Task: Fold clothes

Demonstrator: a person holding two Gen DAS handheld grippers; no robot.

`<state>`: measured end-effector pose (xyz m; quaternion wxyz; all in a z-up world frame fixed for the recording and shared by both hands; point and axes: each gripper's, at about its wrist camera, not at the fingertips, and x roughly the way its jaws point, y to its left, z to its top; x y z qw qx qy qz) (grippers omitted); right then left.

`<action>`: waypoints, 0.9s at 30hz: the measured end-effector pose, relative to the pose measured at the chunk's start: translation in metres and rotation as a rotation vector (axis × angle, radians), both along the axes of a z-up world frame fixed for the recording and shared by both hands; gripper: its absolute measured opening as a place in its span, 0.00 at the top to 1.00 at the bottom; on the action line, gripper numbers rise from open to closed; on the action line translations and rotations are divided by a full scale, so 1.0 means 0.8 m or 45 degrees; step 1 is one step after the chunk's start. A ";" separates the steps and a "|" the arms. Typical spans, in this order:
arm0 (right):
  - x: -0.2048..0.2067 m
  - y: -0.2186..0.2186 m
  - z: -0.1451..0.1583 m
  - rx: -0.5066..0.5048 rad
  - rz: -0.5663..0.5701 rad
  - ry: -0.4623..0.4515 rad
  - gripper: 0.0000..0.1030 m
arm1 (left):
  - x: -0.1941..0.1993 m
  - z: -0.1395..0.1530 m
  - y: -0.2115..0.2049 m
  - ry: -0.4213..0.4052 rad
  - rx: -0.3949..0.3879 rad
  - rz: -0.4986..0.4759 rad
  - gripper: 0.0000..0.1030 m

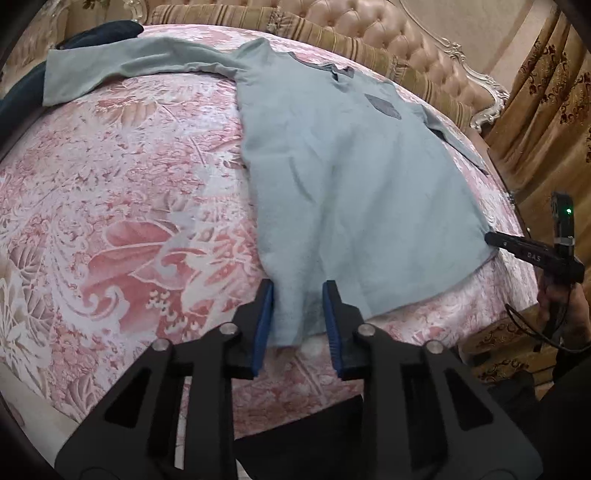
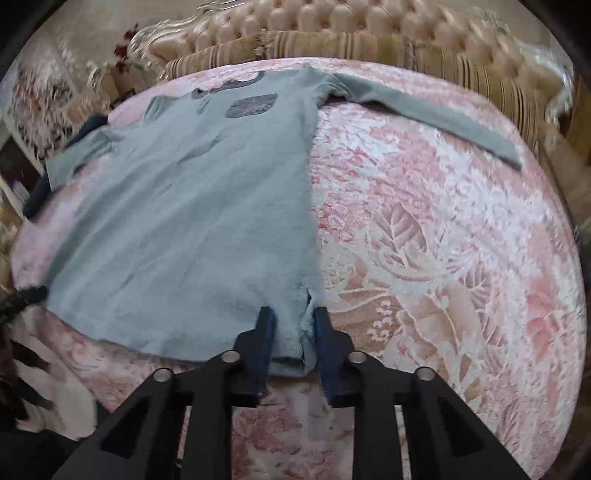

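A pale blue long-sleeved shirt (image 1: 343, 177) lies spread flat on the pink floral bedspread (image 1: 129, 206), collar at the far end by the tufted headboard (image 1: 388, 33). The left gripper (image 1: 297, 321) straddles the near left hem corner, the right gripper (image 2: 290, 343) the near right one; whether their pads press the cloth cannot be told.

Your left hand-held gripper (image 1: 297, 291) has matte black, angular arms with triangular cut-outs, four round silver screws at the joints, and blue ribbed pads (image 1: 263, 328) on the inner faces of the fingers. Your right hand-held gripper (image 2: 290, 318) is built the same way, its pads a darker blue. In the left wrist view, at 3 o'clock, its black body carries small white letters, a green light and a thin black cable.
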<state>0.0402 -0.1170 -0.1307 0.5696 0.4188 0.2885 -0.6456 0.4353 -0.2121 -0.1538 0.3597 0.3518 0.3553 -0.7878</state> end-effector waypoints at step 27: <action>-0.006 0.039 0.026 0.109 0.089 -0.005 0.83 | 0.066 0.053 -0.048 -0.025 -0.203 0.206 0.59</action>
